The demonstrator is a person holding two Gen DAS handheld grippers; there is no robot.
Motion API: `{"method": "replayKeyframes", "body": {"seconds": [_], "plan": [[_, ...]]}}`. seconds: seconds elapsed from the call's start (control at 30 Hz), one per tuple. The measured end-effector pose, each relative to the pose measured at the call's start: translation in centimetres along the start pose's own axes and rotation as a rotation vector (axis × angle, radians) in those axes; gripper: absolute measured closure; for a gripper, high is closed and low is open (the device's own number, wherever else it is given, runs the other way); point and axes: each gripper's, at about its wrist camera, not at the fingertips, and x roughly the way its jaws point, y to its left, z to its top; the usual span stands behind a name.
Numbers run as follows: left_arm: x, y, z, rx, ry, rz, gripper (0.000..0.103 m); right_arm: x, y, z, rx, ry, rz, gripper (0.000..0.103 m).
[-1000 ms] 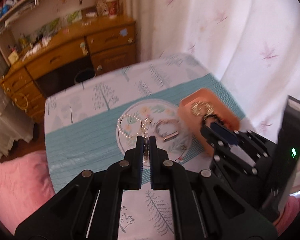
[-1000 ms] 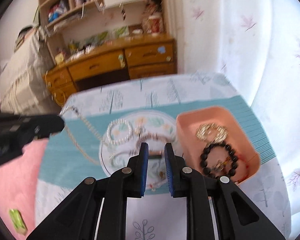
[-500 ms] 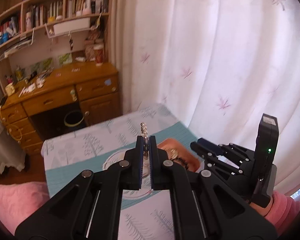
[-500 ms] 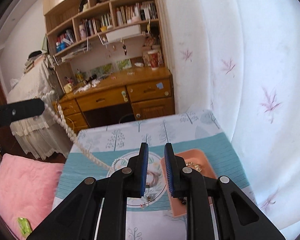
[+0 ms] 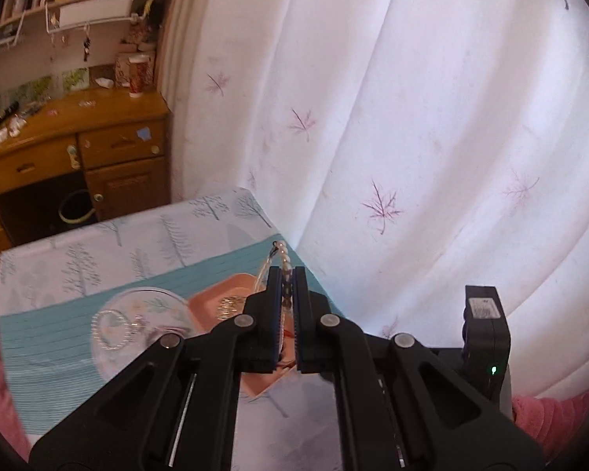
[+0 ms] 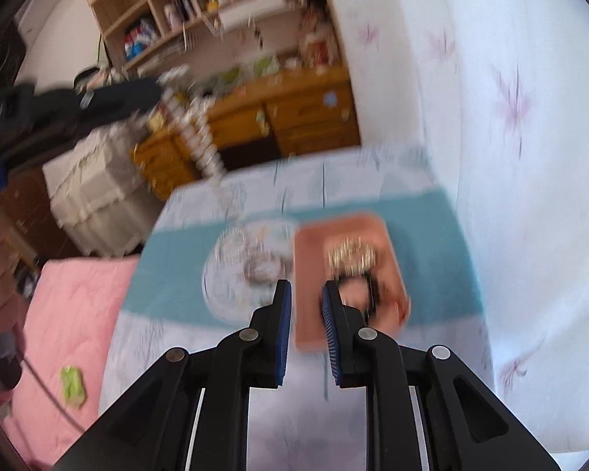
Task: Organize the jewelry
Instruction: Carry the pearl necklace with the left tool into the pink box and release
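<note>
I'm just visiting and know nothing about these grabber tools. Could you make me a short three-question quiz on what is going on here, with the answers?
1. True or false: the left gripper is shut on a pearl necklace.
2. Which container holds the gold piece and the black bead bracelet: A the clear plate, B the pink tray, C the desk drawer?
3. Fill in: the right gripper holds ____.

Key: 1 true. 2 B. 3 nothing; its jaws stand slightly apart with no jewelry between them.
</note>
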Motion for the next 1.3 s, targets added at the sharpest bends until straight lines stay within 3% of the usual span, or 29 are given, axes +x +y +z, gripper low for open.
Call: {"method": "replayKeyframes", "body": {"seconds": [0.13, 0.3, 0.47, 0.57, 0.7, 0.8, 1.03, 1.3], "plan": [[5.4, -0.9, -3.0, -0.043, 0.020, 0.009, 0.100, 0.7, -3.1, -1.9, -0.028, 0.106, 0.029, 0.086], [11.6, -0.9, -6.7, -0.089, 0.101, 0.038, 0.100, 1.1, -6.1, -3.1, -0.043, 0.171, 0.088, 0.086], [15.0, -1.2, -9.8, -0.149, 0.248, 0.169, 0.099, 2.5, -8.1, -3.2, -0.064, 0.214, 0.114, 0.086], [15.1, -0.1, -11.7, -0.243, 0.296, 0.219, 0.091, 3.4, -8.7, -3.4, -0.047, 0.240, 0.133, 0.086], [13.7, 2.0, -13.5, -0.336, 0.314, 0.304, 0.045, 5.3, -8.6, -4.0, 0.013, 0.286, 0.175, 0.086], [12.0, 4.2, -15.3, -0.399, 0.312, 0.340, 0.043, 8.0, -7.5, -4.3, 0.055, 0.329, 0.198, 0.086], [9.8, 10.3, -19.1, -0.491, 0.434, 0.363, 0.042, 11.5, -3.4, -7.5, 0.087, 0.382, 0.172, 0.086], [8.6, 15.9, -20.8, -0.385, 0.487, 0.244, 0.042, 14.6, 4.8, -10.3, 0.039, 0.227, -0.048, 0.086]]}}
